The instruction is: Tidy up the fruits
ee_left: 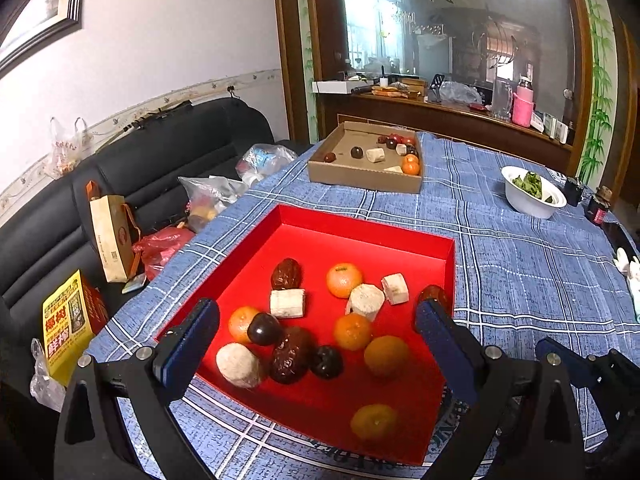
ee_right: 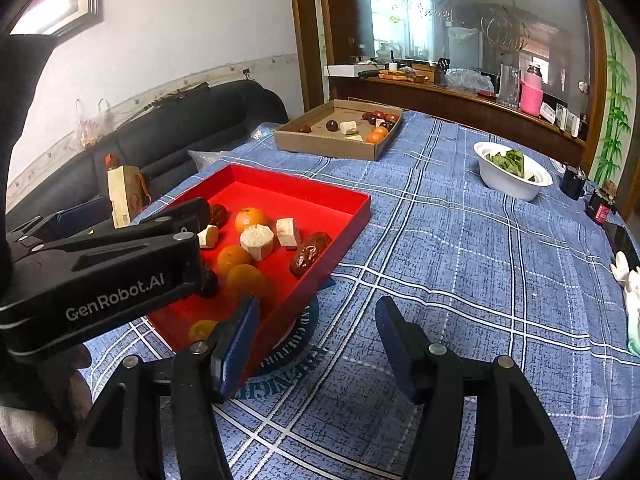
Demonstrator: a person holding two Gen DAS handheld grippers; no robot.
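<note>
Red tray (ee_left: 362,236) set on blue plaid tabletop (ee_left: 520,240) | oranges, dates, white chunks scattered inside | left claw (ee_left: 318,330) spread apart above tray, nothing gripped | right claw (ee_right: 318,342) spread apart beside tray | cardboard box (ee_right: 332,148) seen farther back.

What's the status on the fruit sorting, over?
Left tool open over the red tray, holding nothing. Right tool open, beside the tray's near corner. Mixed fruit in the tray; more in the cardboard box beyond. Nothing blocking.
</note>
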